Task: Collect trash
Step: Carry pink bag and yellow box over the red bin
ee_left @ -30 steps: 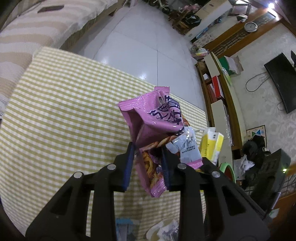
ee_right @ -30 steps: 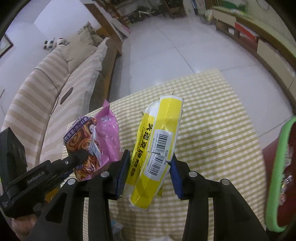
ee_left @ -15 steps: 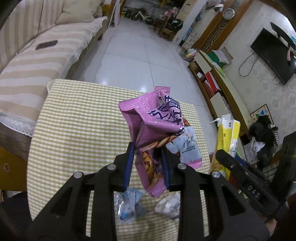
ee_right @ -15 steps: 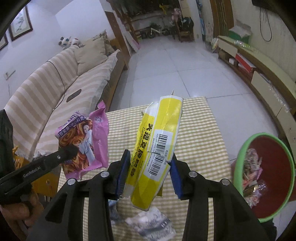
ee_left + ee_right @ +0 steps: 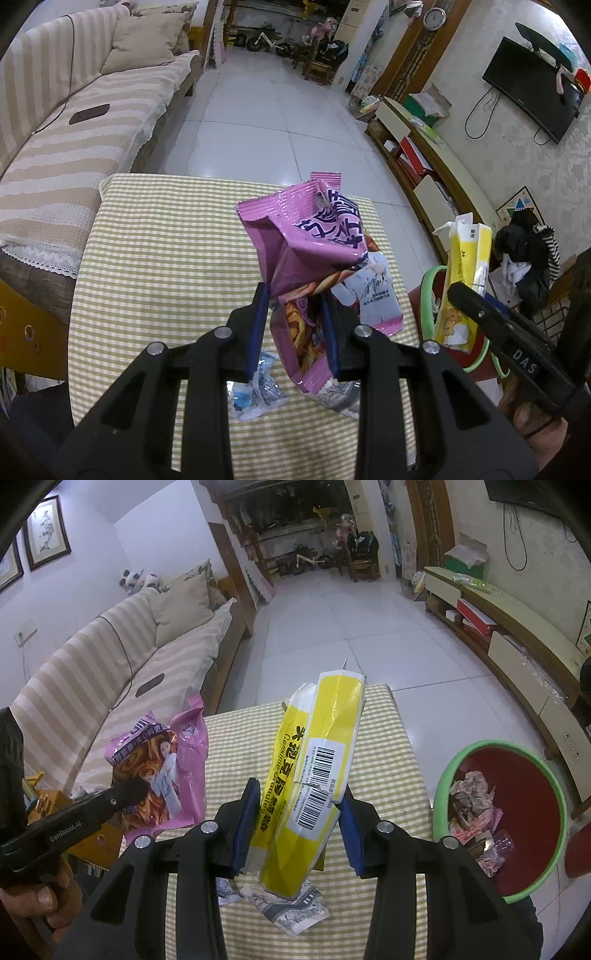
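Note:
My left gripper (image 5: 293, 325) is shut on a crumpled pink snack bag (image 5: 314, 243), held up above the checked tablecloth (image 5: 166, 258). In the right wrist view that same pink snack bag (image 5: 162, 771) hangs at the left. My right gripper (image 5: 299, 823) is shut on a yellow wrapper (image 5: 314, 768) with barcodes, lifted over the table. The yellow wrapper (image 5: 467, 280) also shows at the right of the left wrist view, over the bin. A red bin with a green rim (image 5: 443, 786) stands right of the table and holds several wrappers.
Two small wrappers lie on the cloth near me: a bluish one (image 5: 255, 395) and a grey printed one (image 5: 291, 908). A striped sofa (image 5: 55, 122) runs along the left. A low TV cabinet (image 5: 517, 653) lines the right wall. White tiled floor (image 5: 266, 125) lies beyond the table.
Both grippers have risen and drawn back from the table with their wrappers still gripped. The bin has come into fuller view at the right, and the small wrappers on the cloth now show.

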Motion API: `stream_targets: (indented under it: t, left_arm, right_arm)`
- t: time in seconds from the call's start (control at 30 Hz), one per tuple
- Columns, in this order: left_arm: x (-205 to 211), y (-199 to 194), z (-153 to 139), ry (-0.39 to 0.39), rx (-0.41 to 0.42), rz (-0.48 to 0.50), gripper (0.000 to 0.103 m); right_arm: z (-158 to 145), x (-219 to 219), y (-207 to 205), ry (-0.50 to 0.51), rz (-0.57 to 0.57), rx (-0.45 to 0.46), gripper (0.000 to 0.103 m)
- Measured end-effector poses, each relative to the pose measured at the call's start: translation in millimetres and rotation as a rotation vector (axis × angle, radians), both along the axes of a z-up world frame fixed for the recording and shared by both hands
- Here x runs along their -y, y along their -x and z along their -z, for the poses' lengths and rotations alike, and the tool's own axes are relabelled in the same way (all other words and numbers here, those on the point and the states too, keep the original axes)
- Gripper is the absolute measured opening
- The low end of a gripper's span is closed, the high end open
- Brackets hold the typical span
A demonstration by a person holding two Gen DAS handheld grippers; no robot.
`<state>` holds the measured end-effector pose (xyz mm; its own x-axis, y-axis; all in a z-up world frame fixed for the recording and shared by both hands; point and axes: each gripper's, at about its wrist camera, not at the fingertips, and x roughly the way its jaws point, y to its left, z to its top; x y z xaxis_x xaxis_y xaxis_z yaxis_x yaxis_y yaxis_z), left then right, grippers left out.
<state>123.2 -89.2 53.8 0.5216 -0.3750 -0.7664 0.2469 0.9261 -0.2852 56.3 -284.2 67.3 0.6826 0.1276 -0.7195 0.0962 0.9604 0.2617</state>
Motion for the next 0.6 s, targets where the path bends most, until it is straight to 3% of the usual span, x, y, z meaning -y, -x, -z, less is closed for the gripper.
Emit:
stream_targets:
  t: [0.37, 0.6]
  left_arm:
    - [39.9, 1.0, -5.0, -0.014, 0.015, 0.081, 0.027]
    - [94.3, 1.6, -1.1, 0.012, -0.001, 0.180, 0.027]
  right_arm:
    - [-4.3, 30.2, 16.1, -0.006, 0.051, 0.028, 0.041]
    - [1.0, 83.2, 32.6, -0.006, 0.152, 0.029, 0.041]
